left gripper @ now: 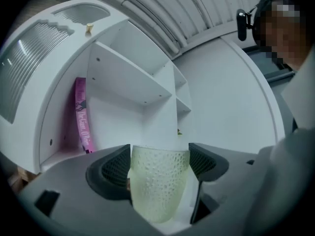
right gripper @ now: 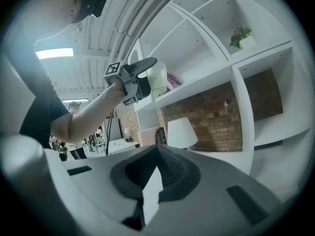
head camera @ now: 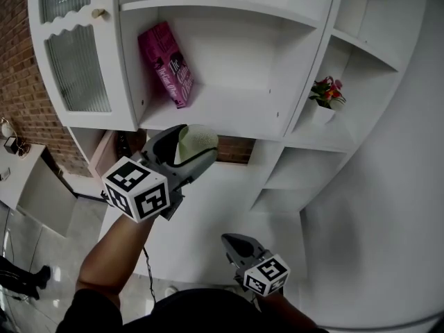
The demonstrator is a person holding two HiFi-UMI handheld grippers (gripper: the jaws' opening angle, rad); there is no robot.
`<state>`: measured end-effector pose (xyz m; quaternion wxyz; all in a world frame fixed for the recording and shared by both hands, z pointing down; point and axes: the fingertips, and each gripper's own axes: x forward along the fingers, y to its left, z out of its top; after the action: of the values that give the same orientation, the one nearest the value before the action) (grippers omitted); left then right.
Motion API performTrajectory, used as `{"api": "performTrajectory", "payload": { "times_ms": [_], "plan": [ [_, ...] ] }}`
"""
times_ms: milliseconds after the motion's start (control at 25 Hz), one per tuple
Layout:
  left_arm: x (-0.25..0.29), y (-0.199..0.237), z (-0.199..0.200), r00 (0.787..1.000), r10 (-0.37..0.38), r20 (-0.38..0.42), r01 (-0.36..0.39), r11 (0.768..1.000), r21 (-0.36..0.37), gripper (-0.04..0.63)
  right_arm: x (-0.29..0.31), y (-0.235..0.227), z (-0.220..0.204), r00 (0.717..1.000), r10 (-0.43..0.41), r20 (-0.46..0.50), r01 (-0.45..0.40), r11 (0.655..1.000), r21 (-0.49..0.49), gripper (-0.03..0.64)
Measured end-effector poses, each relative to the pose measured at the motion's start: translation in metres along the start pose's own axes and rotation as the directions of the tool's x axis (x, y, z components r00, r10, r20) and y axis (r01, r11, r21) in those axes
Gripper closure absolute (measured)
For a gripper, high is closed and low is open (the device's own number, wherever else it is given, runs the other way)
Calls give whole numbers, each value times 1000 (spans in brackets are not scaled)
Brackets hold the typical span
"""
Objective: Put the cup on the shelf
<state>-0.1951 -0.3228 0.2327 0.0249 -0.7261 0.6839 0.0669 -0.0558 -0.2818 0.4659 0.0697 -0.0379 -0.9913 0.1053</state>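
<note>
While the left gripper [left gripper: 160,163] is raised in front of the white shelf unit [head camera: 229,109], its jaws stand partly apart and press on either side of a pale, dimpled cup [left gripper: 158,186]. The cup sits upright between the dark pads, its rim at the jaw tips and its base down toward the gripper body. Seen from the right gripper view, cup and gripper hang in the air close to the front edge of a shelf board; whether the cup touches that board cannot be told.

Ahead of the left gripper and to its left, a pink book [head camera: 166,64] leans against the side wall of the open compartment, its foot on the board. Farther left of the gripper is a cabinet door [head camera: 76,68] with ribbed glass and a small knob [head camera: 98,12]. Ahead and well to the gripper's right, in a narrower side compartment, stands a small pot plant [head camera: 327,94] with red flowers.

The right gripper [head camera: 239,245] is held lower and nearer the person's body, well apart from the cup. Its jaws are pressed together with nothing between them. Beyond its tips a white lamp shade [right gripper: 182,132] shows against a brick wall [right gripper: 216,117], under the shelf board.
</note>
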Motion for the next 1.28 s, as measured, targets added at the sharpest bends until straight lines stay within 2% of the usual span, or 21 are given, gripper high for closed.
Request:
{"api": "performTrajectory", "payload": {
  "times_ms": [120,400,720,1000,1160,1280],
  "plan": [
    [16,14,17,999,4,40,-3,999,-34,224,-3,-3,3,1000,-13,8,13,1000,-5,612],
    [58,52,46,995,54,78,-52,998,-28,224,-9,-9,0,999,-34,13,34,999,-2,612],
    [111,91,44,996,87,35,-83,990,-118,224,-24,-26,0,996,-85,26,84,996,8,612],
    [165,103,29,995,95,-28,-98,991,-95,224,-38,-42,2,991,-131,39,130,991,26,612],
    [181,109,15,992,105,-67,-111,990,-87,224,-42,-48,3,989,-144,40,143,989,28,612],
    [186,109,13,991,113,-71,-117,992,-54,224,-42,-48,1,990,-141,31,140,990,35,612]
  ]
}}
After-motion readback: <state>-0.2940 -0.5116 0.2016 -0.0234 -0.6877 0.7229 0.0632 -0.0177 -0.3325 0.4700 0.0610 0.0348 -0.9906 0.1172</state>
